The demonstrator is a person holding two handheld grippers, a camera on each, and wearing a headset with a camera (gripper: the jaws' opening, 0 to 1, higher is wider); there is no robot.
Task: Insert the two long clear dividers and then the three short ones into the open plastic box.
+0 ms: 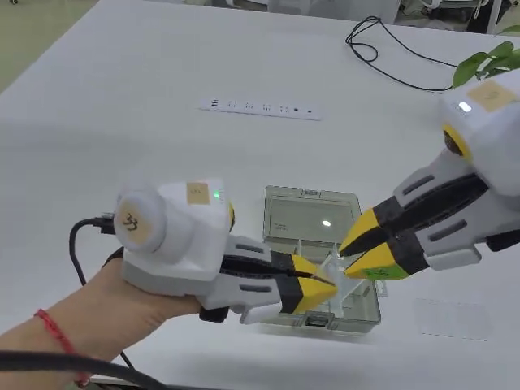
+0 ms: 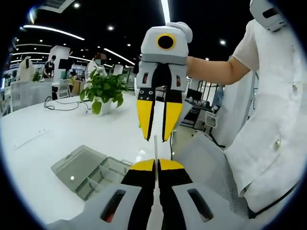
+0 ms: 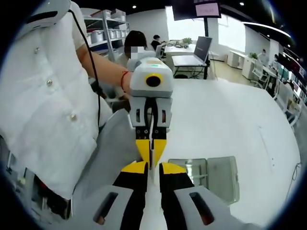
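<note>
With the left gripper clenching its fingers on one end of the clear divider just above the open box, and the right gripper holding its fingers close around the other end, though we cannot tell whether they grip, we should level it and lower it straight down.

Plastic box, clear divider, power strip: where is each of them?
plastic box (image 1: pixel 313 218), head view, on its open lid.
clear divider (image 2: pixel 155 148), left gripper view, on its thin edge above the claw.
power strip (image 1: pixel 262 108), head view, on its middle.
</note>
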